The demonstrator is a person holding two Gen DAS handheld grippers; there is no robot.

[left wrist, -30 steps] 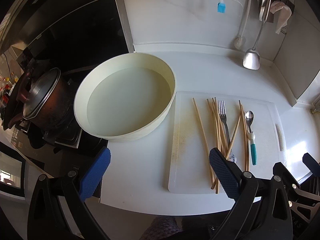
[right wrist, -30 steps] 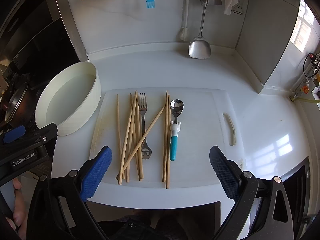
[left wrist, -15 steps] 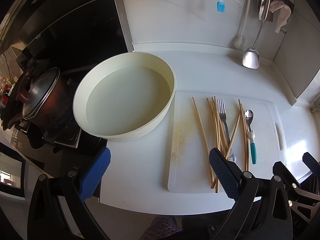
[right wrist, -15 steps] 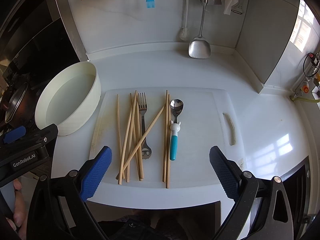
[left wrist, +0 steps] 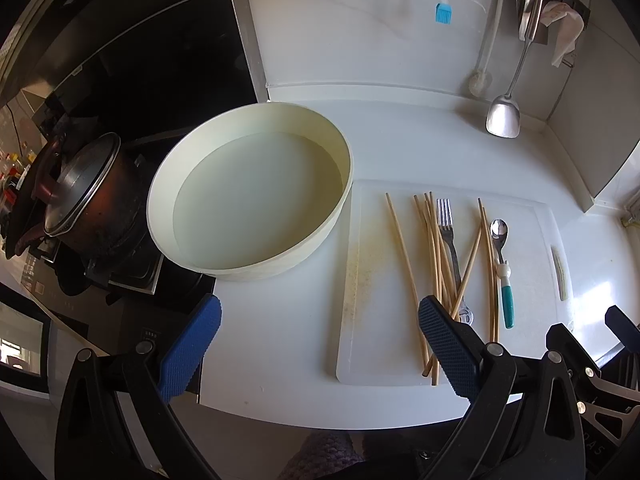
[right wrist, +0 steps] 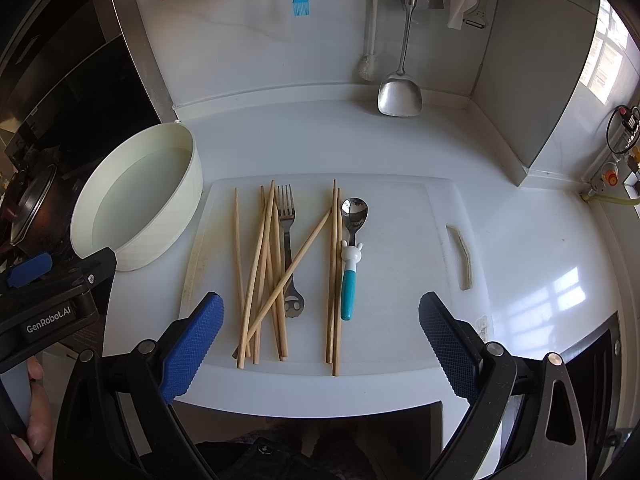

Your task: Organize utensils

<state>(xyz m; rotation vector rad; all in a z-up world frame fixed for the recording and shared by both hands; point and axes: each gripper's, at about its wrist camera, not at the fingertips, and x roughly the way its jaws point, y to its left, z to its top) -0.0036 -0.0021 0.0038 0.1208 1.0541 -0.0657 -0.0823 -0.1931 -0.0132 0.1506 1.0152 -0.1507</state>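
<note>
Several wooden chopsticks (right wrist: pixel 264 264) lie loosely crossed on a white cutting board (right wrist: pixel 404 280), over a steel fork (right wrist: pixel 287 236). A spoon with a teal handle (right wrist: pixel 349 264) lies to their right. My right gripper (right wrist: pixel 318 344) hovers open above the board's near edge, holding nothing. My left gripper (left wrist: pixel 318 340) is open too, over the counter between a round cream basin (left wrist: pixel 248 188) and the board (left wrist: pixel 376 320). In the left wrist view the chopsticks (left wrist: pixel 436 256), fork (left wrist: pixel 447 232) and spoon (left wrist: pixel 502 264) lie to the right.
A dark pot with a lid (left wrist: pixel 80 196) sits on the stove left of the basin. A steel spatula (right wrist: pixel 400 96), a brush (right wrist: pixel 368 40) and a blue silicone brush (right wrist: pixel 301 4) hang on the back wall. A hand (right wrist: pixel 38 420) grips the left tool.
</note>
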